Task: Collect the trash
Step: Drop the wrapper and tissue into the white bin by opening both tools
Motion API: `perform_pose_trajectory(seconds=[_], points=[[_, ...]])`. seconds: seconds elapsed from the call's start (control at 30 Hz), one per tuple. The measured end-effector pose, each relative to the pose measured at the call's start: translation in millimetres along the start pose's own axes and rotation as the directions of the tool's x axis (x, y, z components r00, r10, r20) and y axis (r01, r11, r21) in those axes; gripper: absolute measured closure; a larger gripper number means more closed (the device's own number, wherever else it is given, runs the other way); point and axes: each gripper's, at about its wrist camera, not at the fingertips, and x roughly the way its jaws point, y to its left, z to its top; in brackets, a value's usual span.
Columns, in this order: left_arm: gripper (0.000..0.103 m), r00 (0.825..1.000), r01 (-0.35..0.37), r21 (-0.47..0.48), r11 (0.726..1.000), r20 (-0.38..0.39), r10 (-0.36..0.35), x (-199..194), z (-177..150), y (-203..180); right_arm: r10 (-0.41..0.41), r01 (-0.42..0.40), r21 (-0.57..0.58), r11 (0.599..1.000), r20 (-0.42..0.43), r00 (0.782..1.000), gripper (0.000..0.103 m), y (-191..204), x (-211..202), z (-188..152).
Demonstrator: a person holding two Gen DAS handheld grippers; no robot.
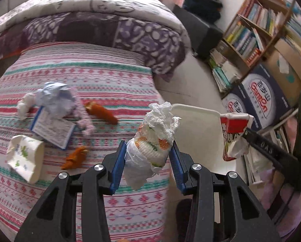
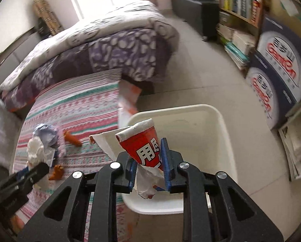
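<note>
**Over bed edge, both jaws loaded, bin just ahead**

Farthest left on the striped bed (image 1: 73,72): leftover trash, well apart from either gripper — tissue ball (image 1: 25,104), crumpled paper (image 1: 54,98) over a booklet (image 1: 53,129), squashed paper cup (image 1: 26,157), two orange peels (image 1: 102,112), the second (image 1: 74,158) nearer. Probably left for later trips.

Next, left gripper (image 1: 148,155), tilted steeply down: jaws at moderate width, blue pads pressing both sides of a wad (image 1: 155,139) of white tissue in a printed wrapper. Held mid-body, ruffled end sticking out past the tips, tail hanging below. Carried past the mattress edge, likely so a release lands it in the bin (image 1: 194,117) rather than on the bedding.

Right of that, right gripper (image 2: 148,163): jaws narrow, set around the lower half of a crushed red cup (image 2: 142,145), torn white lining hanging beneath. Whether the pads press firmly or have slackened, hard to tell. Cup poised directly above the white bin's open mouth (image 2: 215,125), on the floor beside the bed — a drop position, by the look of it.
</note>
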Motion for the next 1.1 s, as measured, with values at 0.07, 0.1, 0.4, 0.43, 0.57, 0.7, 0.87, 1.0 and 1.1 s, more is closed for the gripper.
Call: perform_pose_trajectory(seconds=[0.07,0.1,0.4,0.43,0.57,0.7,0.87,1.0,1.1], points=[[0.061,1.000,0.013,0.021,1.000,-0.006,-0.012,5.4,-1.0,-11.6,-0.024,0.024,0.023,0.999,0.001,1.000,0.073,-10.2,-1.9,1.2],[0.061,1.000,0.017,0.029,0.999,-0.009,-0.017,7.9,-1.6,-16.6,-0.035,0.035,0.031,0.999,0.003,0.999,0.063,-13.2,-2.3,2.2],[0.060,0.998,0.052,0.077,0.996,-0.052,-0.048,32.6,-8.5,-51.1,-0.094,0.088,0.127,0.988,0.038,0.995,0.027,-53.8,-13.7,7.9],[0.060,0.997,0.058,0.079,0.995,-0.056,-0.053,34.8,-9.2,-54.1,-0.091,0.085,0.138,0.987,0.036,0.995,0.027,-57.4,-13.8,8.2],[0.060,0.995,0.074,0.090,0.993,-0.072,-0.067,43.1,-11.3,-65.5,-0.088,0.082,0.167,0.983,0.030,0.996,0.024,-66.4,-14.7,9.0],[0.060,0.993,0.093,0.106,0.990,-0.089,-0.084,51.1,-13.7,-78.7,-0.091,0.083,0.174,0.981,0.038,0.995,0.023,-69.3,-17.9,9.0],[0.054,0.988,0.129,0.126,0.984,-0.095,-0.118,56.3,-16.1,-93.6,-0.098,0.088,0.192,0.978,0.045,0.994,0.023,-76.0,-20.9,9.3],[0.019,0.989,0.144,0.169,0.975,-0.046,-0.139,49.9,-16.3,-106.1,-0.107,0.094,0.206,0.974,0.055,0.993,0.018,-80.0,-23.4,9.2],[0.019,0.988,0.151,0.176,0.973,-0.048,-0.145,47.9,-14.7,-107.9,-0.106,0.089,0.214,0.973,0.066,0.992,0.013,-79.7,-25.7,8.6]])
